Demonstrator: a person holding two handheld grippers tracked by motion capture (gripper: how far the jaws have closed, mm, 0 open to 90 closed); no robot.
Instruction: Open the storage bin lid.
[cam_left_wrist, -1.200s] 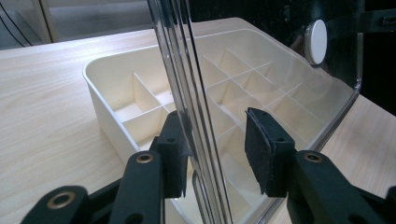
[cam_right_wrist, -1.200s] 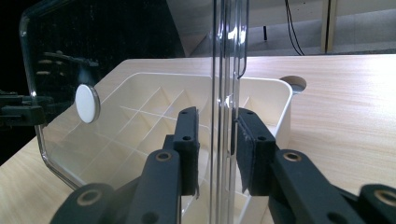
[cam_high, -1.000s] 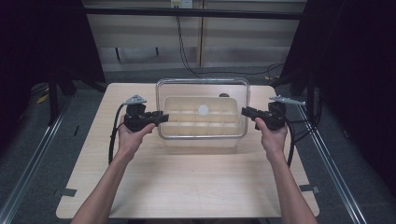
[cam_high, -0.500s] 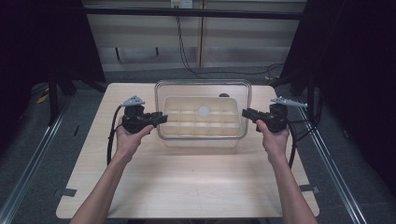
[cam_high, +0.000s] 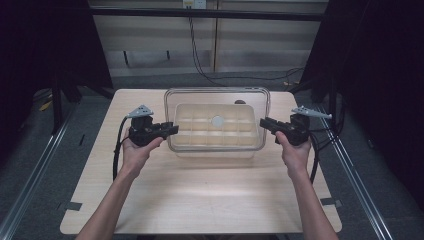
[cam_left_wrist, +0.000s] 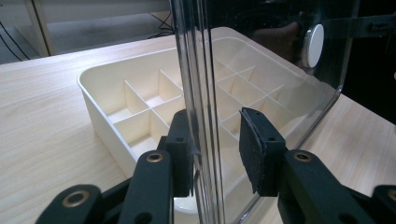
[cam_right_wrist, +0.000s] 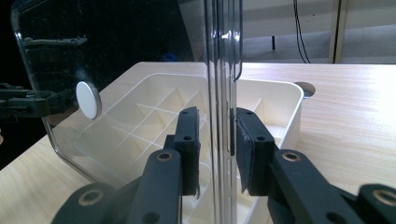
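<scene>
A clear plastic lid (cam_high: 217, 97) with a white round knob (cam_high: 217, 120) is held nearly upright over a cream compartment tray (cam_left_wrist: 93, 88) on the wooden table (cam_high: 200, 200). My left gripper (cam_high: 172, 129) is clamped on the lid's left edge. In the left gripper view the rim stands between the jaws (cam_left_wrist: 215, 144), against one pad. On the lid's right edge my right gripper (cam_high: 262, 122) is shut too, and its pads press the rim (cam_right_wrist: 217, 144). The tray's compartments look empty.
A dark round hole (cam_right_wrist: 306, 88) sits in the tabletop just behind the tray. Bare wood spreads in front of the tray toward the person. Metal rails run along both sides of the table, and cables trail from each gripper.
The lid and both grippers have shifted slightly toward the person. Both grips on the lid's edges are unchanged.
</scene>
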